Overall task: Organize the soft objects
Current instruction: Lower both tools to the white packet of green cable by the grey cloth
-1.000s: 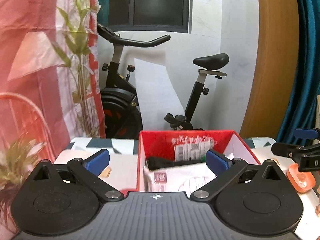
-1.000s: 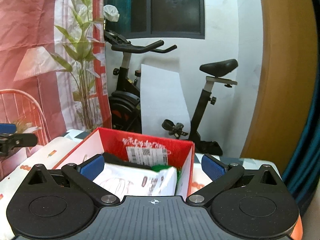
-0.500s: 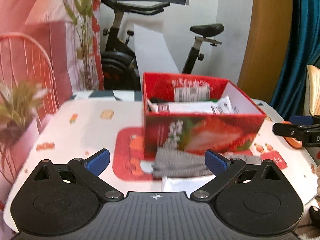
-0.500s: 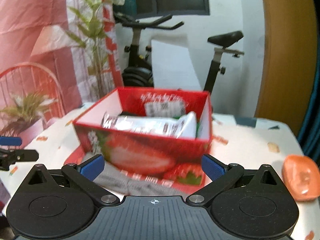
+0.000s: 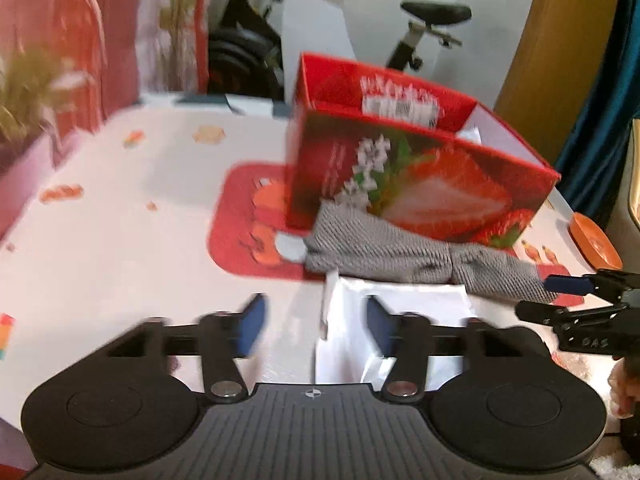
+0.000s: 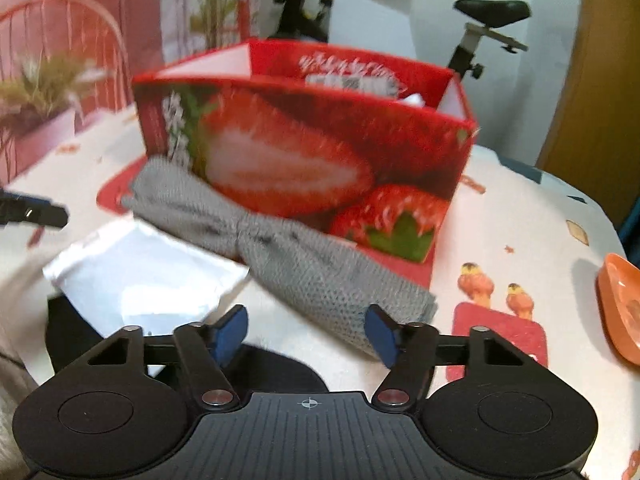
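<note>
Left wrist view: your left gripper (image 5: pixel 314 322) sits low over the table (image 5: pixel 120 240), angled down, jaws part-way in and just been closing. White plastic packet (image 5: pixel 400 308) lies flat under and between the blue pads; its left edge falls in the gap, but pads not seen pressing it. Frame is blurred there, so no contact confirmed; I read the jaws as released.

Grey knitted cloth (image 5: pixel 400 248) lies just beyond the packet, stretched across the front of the red strawberry box (image 5: pixel 420 184), its upper left end touching the box's front wall. Cloth looks pinched at mid-length, w/ both ends flaring. Your right gripper (image 5: pixel 576 292) shows at the right edge, its tip near the cloth's right end.

Right wrist view: right gripper (image 6: pixel 306 330) also low and tilted down, jaws roughly half-way and just been closing. Near end of the grey knitted cloth (image 6: pixel 300 256) reaches up to the right pad; touching or not, cannot tell. Nothing gripped, so released. White plastic packet (image 6: pixel 148 276) lies left of the cloth. Box (image 6: pixel 304 152) stands upright behind, open-topped, w/ white packaging showing inside. Orange dish (image 6: pixel 624 308) on the table far right, well apart from the cloth. Left gripper's tip (image 6: pixel 32 210) at left edge.
</note>
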Demonstrator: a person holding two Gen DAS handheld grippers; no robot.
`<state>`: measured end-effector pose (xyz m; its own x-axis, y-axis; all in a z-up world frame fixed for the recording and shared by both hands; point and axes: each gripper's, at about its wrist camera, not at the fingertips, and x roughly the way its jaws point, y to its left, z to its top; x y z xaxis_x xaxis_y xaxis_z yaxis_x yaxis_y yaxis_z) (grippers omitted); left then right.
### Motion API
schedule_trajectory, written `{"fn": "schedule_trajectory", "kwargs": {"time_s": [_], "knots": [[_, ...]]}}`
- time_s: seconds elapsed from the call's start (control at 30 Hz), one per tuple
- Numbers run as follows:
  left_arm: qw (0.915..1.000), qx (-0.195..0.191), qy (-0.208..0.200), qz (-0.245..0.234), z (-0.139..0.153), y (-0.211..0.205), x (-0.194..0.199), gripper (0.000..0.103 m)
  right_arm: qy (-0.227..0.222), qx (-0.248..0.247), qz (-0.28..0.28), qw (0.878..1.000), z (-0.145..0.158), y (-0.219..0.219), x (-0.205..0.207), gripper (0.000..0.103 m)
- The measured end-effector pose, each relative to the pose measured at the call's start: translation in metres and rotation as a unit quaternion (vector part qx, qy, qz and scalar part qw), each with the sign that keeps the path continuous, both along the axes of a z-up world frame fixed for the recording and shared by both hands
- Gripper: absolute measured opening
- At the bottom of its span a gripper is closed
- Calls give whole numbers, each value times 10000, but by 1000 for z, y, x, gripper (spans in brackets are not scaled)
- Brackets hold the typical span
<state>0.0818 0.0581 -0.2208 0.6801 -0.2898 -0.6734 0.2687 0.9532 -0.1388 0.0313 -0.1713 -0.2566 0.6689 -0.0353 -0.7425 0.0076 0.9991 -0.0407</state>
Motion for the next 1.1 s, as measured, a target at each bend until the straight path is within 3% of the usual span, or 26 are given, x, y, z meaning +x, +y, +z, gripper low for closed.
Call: {"fn": "schedule_trajectory", "kwargs": {"time_s": [0.1,0.53,1.1], "knots": [[9997,-90,214,-59,-14,-2,13,30,110,-96,229,9996,-7,9,3,55],[9961,-222,771,-356,-44,-12,53,24,149,-685,1097,9915,-16,40,13,51],[9951,-350,881,-298,-46,-9,59,20,-59,-1025,1887,9767,-16,61,14,49]]}}
